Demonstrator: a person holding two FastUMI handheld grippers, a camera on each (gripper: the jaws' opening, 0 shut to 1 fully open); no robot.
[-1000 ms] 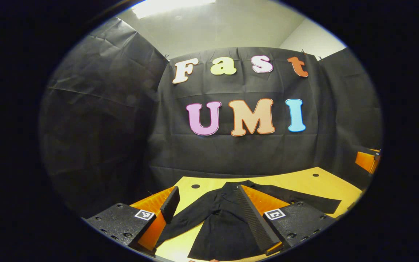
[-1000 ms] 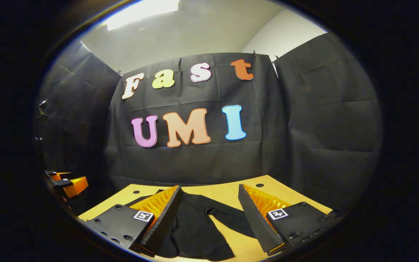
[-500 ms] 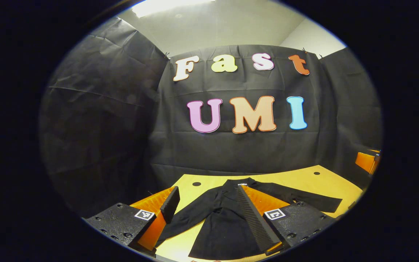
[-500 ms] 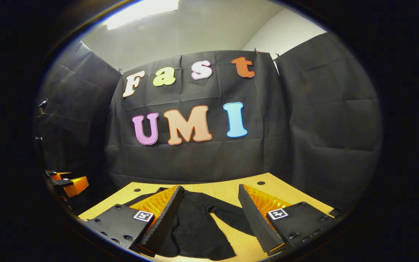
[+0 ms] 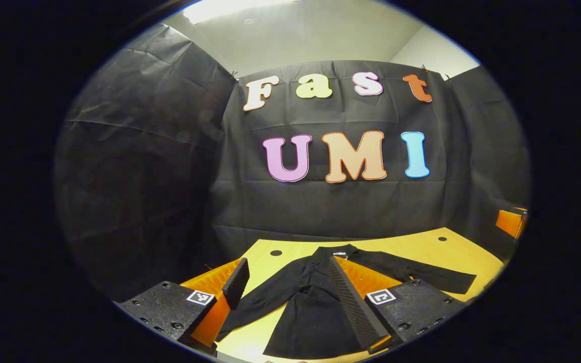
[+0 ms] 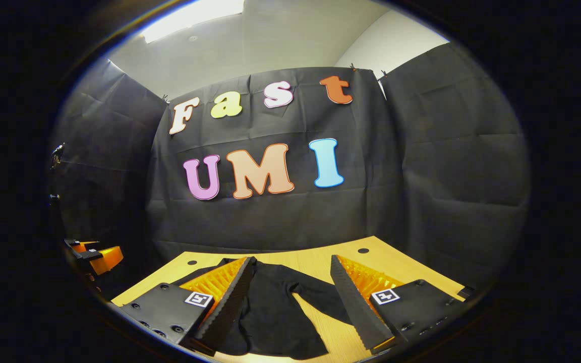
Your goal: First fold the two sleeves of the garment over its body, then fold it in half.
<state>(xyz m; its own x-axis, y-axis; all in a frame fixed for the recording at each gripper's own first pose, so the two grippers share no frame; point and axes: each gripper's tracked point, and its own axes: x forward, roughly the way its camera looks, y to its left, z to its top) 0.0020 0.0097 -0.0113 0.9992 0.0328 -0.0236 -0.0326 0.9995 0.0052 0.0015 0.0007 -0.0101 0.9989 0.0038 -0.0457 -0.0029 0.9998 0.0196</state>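
The black long-sleeved cloth garment [image 5: 310,312] lay flat on the yellow wooden table [image 5: 452,254], collar toward the booth wall, both sleeves spread outward and unfolded, likely laid out so each cuff could be reached. The left gripper [image 5: 285,287] hung above it, fingers parted and empty. The right gripper [image 6: 290,282] likewise hovered released over the garment's right sleeve [image 6: 321,297], probably poised for the first fold.
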